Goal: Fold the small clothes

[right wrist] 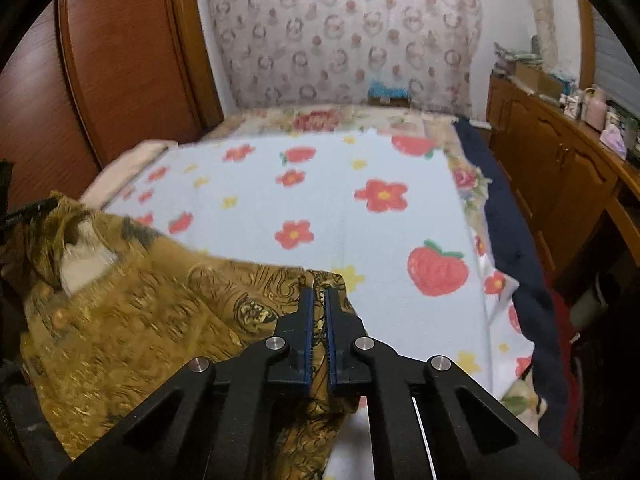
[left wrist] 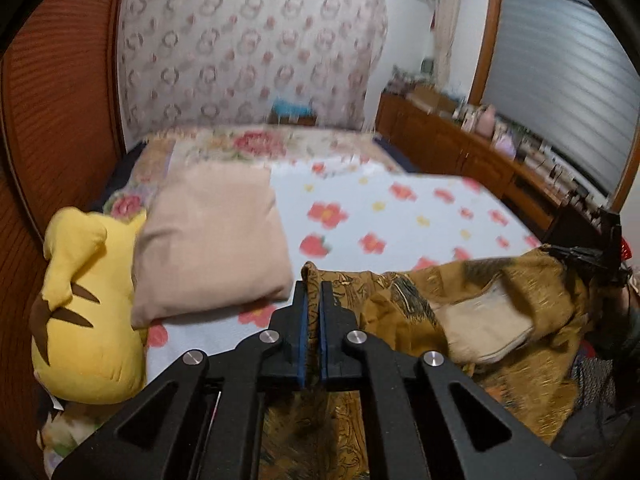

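Two tools pinch one mustard-gold patterned fabric garment (right wrist: 160,312): left tool (left wrist: 313,292) at its lower-centre corner, right tool (right wrist: 317,300) likewise, above the flowered bed (right wrist: 340,208).

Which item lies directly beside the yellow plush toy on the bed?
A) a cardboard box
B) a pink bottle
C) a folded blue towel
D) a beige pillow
D: in the left wrist view the beige pillow rests against the yellow plush toy on the flowered bedspread.
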### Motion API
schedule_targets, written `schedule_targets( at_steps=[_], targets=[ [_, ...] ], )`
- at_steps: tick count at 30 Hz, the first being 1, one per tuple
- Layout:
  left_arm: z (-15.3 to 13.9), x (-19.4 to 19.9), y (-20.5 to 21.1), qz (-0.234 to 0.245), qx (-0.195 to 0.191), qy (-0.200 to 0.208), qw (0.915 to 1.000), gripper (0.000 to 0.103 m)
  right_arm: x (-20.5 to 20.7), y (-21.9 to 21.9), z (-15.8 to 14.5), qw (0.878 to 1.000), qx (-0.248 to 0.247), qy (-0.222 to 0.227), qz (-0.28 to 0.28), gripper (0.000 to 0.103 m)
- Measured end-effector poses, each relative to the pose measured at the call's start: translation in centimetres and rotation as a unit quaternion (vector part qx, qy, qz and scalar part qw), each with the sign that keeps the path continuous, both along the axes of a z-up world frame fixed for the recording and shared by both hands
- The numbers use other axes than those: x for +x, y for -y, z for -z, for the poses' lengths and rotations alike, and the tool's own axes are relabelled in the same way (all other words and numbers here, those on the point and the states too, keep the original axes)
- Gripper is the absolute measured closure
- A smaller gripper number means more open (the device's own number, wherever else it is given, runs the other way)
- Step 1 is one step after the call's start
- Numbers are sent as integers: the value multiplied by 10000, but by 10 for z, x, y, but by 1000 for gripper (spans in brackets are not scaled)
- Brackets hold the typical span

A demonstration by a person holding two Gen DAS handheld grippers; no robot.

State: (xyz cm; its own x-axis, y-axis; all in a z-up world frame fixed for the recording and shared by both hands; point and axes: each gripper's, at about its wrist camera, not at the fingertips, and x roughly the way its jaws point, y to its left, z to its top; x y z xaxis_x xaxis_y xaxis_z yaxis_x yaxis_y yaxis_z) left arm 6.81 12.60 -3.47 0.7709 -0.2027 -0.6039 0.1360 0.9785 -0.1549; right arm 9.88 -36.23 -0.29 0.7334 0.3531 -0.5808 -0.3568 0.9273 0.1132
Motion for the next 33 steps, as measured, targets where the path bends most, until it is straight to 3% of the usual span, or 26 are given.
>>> schedule_targets(
  at_steps=[6, 15, 24, 33],
  targets=[
    [-52, -33, 6, 183, -75, 641, 9977, 98, -42, 9, -39, 9966, 347, 752, 18, 99],
    [-138, -71, -2, 40, 97, 1627, 9866, 98, -116, 12, -130, 9797, 231, 1987, -151, 99],
    [-223, -105, -13, -95, 246, 2693, 9627, 98, -185, 22, -236, 9483, -195, 3167, -68, 99],
    [-271, -136, -21, -174, 412, 3371, 9404, 98, -236, 20, -294, 9261, -294, 3761, -41, 99]
  ],
)
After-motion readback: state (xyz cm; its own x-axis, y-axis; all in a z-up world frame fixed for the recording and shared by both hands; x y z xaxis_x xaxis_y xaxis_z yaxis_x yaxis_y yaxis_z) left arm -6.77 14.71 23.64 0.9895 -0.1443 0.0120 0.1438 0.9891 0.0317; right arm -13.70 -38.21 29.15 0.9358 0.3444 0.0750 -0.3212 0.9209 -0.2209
